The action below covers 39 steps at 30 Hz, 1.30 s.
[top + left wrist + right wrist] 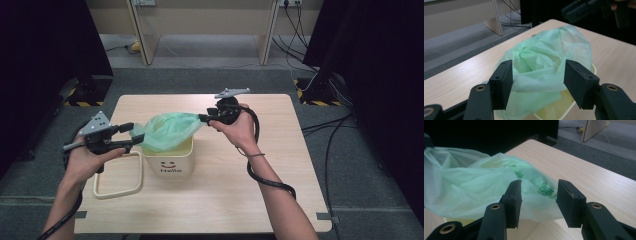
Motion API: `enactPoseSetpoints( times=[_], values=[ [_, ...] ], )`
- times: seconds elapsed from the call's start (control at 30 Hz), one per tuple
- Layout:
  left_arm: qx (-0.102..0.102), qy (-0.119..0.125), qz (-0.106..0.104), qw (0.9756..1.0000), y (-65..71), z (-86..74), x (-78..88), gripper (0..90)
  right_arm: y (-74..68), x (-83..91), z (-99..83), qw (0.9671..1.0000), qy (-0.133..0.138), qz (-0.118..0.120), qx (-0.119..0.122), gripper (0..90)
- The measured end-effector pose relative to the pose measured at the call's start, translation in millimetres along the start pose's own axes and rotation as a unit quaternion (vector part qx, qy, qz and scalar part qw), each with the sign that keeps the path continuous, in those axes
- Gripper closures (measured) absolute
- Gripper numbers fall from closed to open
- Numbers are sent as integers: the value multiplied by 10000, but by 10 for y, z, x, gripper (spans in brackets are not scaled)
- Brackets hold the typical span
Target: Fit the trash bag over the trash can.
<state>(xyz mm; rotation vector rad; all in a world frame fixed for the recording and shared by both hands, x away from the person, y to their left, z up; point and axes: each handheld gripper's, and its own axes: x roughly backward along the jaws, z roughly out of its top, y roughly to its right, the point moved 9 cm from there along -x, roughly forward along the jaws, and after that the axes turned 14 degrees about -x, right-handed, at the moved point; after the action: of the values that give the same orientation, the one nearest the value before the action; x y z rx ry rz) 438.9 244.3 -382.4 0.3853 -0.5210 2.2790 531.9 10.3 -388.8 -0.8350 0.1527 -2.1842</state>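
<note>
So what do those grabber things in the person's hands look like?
Each is black with two flat, blocky jaws and brass-coloured rivets. The left gripper and right gripper each carry a grey three-cornered plate on top and trail a thick black cable. The arms are bare; a thin band circles the right wrist.

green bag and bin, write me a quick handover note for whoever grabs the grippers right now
Left gripper: jaws open, at the left edge of the green bag, pads not pressing it.
Right gripper: jaws open, at the bag's right edge, film in front of the gap, not clamped.
The bag sits bunched in the mouth of the cream bin, mid-table; its rim is not folded over the bin's edge. The loose cream ring frame lies flat on the table left of the bin.
Done: bag placed in the bin.
Left, probably: spread the bag over the rim, then fit the frame.
</note>
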Motion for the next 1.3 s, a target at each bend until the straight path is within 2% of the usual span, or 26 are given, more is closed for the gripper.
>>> enactPoseSetpoints(
  times=[0.1, 0.2, 0.33, 0.47, 0.53, 0.63, 0.77, 0.87, 1.07, 1.3],
  values=[
    [-190, -180, -103, 9996, 67, -77, -61, 405, -94, -35, -28, 9995, -76, 283, -121, 502],
    [-416, -340, -161, 9984, 112, -148, -105, 463, -93, -97, -109, 9991, -286, 280, -104, 479],
    [-580, -404, -268, 9971, 165, -192, -133, 556, -59, -163, -209, 9982, -445, 306, -250, 480],
    [-689, -471, -217, 9963, 138, -224, -155, 694, -32, -208, -293, 9964, -587, 391, -475, 639],
    [-658, -453, -216, 9966, 125, -228, -157, 771, -9, -218, -329, 9959, -636, 366, -520, 735],
    [-634, -415, -176, 9970, 109, -227, -155, 852, -5, -219, -347, 9955, -637, 399, -585, 824],
    [-589, -432, -193, 9971, 105, -242, -152, 893, -10, -213, -369, 9948, -683, 420, -621, 890],
    [-546, -413, -205, 9974, 113, -252, -154, 894, -21, -203, -363, 9951, -657, 426, -602, 898],
    [-507, -257, -69, 9984, 100, -224, -112, 896, -47, -181, -360, 9955, -650, 418, -543, 900],
    [-480, -155, -59, 9987, 128, -200, -54, 897, -82, -149, -392, 9953, -698, 439, -506, 900]
  ],
)
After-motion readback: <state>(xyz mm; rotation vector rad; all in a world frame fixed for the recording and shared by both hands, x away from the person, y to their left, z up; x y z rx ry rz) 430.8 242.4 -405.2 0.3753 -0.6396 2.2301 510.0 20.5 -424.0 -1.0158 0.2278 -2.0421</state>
